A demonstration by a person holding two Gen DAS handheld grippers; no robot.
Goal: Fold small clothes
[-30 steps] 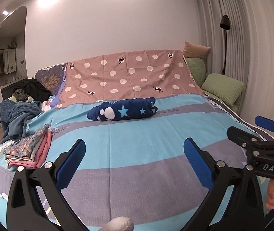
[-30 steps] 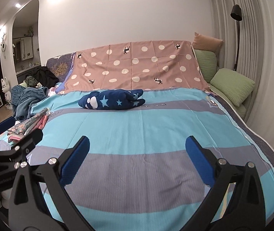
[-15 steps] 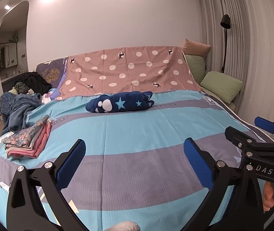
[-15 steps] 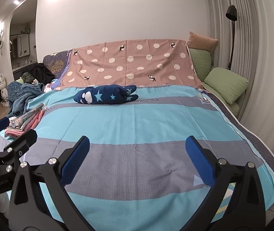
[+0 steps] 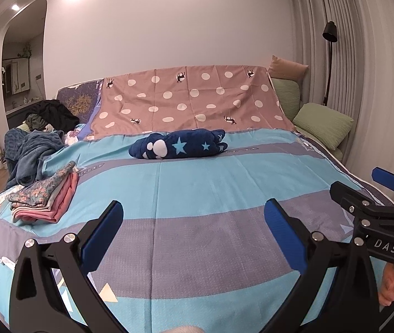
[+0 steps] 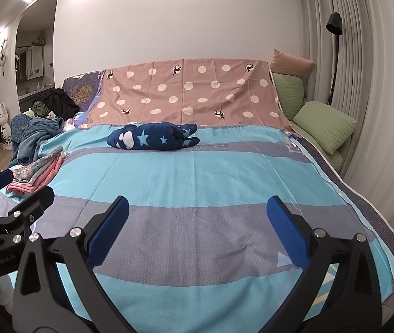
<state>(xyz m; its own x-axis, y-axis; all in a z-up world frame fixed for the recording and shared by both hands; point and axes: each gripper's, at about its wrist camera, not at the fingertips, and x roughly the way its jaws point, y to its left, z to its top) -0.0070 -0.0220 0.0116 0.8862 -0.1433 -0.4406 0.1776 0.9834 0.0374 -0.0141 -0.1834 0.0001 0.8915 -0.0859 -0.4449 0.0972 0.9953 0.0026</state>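
Note:
A stack of folded small clothes (image 5: 45,198), floral on top and pink below, lies at the left edge of the bed; it also shows in the right wrist view (image 6: 34,173). A dark blue star-patterned garment (image 5: 178,147) lies bunched at the far middle of the bed, also seen in the right wrist view (image 6: 154,136). My left gripper (image 5: 192,231) is open and empty above the near part of the bed. My right gripper (image 6: 197,229) is open and empty beside it; it shows in the left wrist view (image 5: 363,194).
The bed has a blue and grey striped cover (image 5: 197,188). A pink polka-dot sheet (image 5: 191,102) hangs over the headboard. Green pillows (image 5: 323,125) lie at the right. A heap of dark clothes and a blue blanket (image 5: 33,149) lies at the far left. A floor lamp (image 5: 330,36) stands by the curtain.
Both grippers have pulled back and risen from the bed, so more of the near cover shows. Both stay open and empty. The clothes have not moved.

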